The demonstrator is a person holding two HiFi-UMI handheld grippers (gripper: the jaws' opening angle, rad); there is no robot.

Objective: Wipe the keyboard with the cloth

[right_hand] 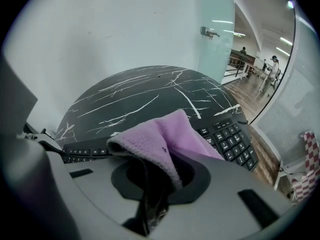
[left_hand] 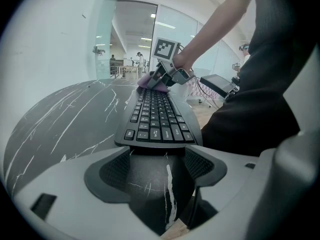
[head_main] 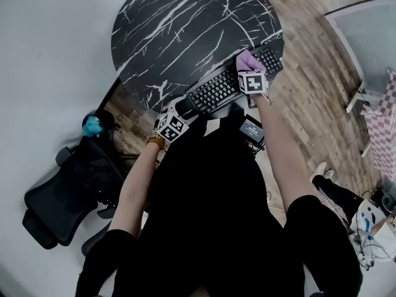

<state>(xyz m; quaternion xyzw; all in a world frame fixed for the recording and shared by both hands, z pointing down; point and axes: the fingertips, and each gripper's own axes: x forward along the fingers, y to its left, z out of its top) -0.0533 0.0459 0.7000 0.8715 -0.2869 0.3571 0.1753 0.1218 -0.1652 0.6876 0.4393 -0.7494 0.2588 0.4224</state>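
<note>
1. The wiping itself looks to be the step in hand. The right gripper has its jaws closed on a fold of the cloth. In the head view the cloth rests on the right-hand end of the keyboard, by the number keys.
2. The keyboard lies slantwise along the near edge of the table, close to the person.
3. The left gripper has its jaws apart, with only bare tabletop between them. The keyboard's left end sits right at their tips. I cannot tell from this angle whether they touch it, but the gripper looks placed to steady it.
4. Next move, as I judge it: draw the cloth along the key rows toward the left end with light downward pressure. The hard jaw tips should stay off the keys, and the left side needs bracing so the keyboard does not slide off the edge.
5. Materials:
   - The cloth is lilac, soft and fleecy, bunched into a peak.
   - The keyboard is matte black plastic, long and low, with raised keys and rounded ends.
   - The table is round and black with white veins, smooth like polished stone, so probably slippery.
</note>
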